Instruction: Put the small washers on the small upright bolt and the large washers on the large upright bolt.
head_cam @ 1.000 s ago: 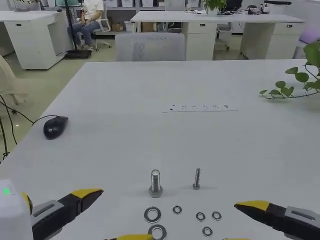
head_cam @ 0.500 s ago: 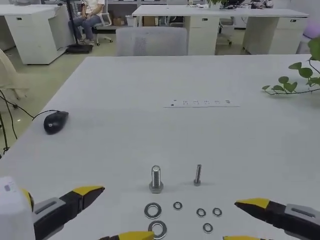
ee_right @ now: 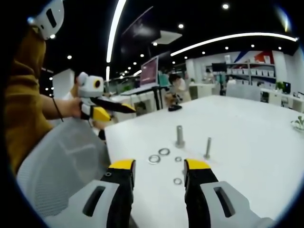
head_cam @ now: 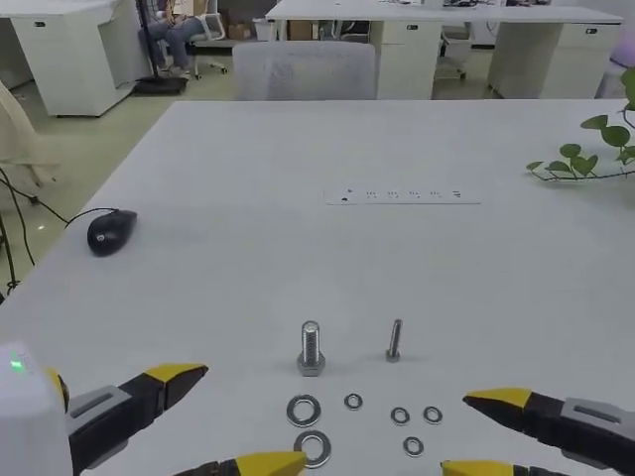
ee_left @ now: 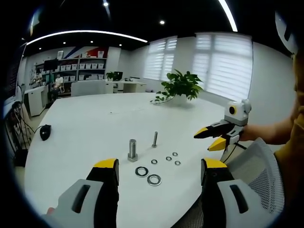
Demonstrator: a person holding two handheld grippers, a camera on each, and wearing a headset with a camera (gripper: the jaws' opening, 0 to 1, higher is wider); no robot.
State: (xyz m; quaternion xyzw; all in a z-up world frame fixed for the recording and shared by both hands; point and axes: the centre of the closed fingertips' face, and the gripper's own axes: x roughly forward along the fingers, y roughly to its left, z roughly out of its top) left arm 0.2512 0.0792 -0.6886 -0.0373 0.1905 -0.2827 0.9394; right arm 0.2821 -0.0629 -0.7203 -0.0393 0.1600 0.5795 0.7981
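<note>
White tabletop (head_cam: pixel 248 198), smooth and matte, stretches away from me, with a black mouse (head_cam: pixel 111 230) on its cable off to my left, a flush row of sockets (head_cam: pixel 402 195) set into the middle, and a trailing green plant (head_cam: pixel 595 149) at the far right edge. Close to me the large upright bolt (head_cam: pixel 311 348) stands on its head just left of the small upright bolt (head_cam: pixel 395 340). Nearer to me the two large washers (head_cam: pixel 304 410) lie flat, one just behind the other, and to their right are the four small washers (head_cam: pixel 400 416), flat and apart from each other. My left gripper (head_cam: pixel 233 416) hovers at the near edge with its yellow-tipped fingers spread wide around nothing. My right gripper (head_cam: pixel 474 432) is spread as well, with only air between its fingers. Beyond the table stand a grey mesh chair (head_cam: pixel 306 71), more white desks (head_cam: pixel 60 59) and a seated person (head_cam: pixel 179 30). The left gripper view shows window blinds (ee_left: pixel 223 61) under a dark ceiling with strip lights.
</note>
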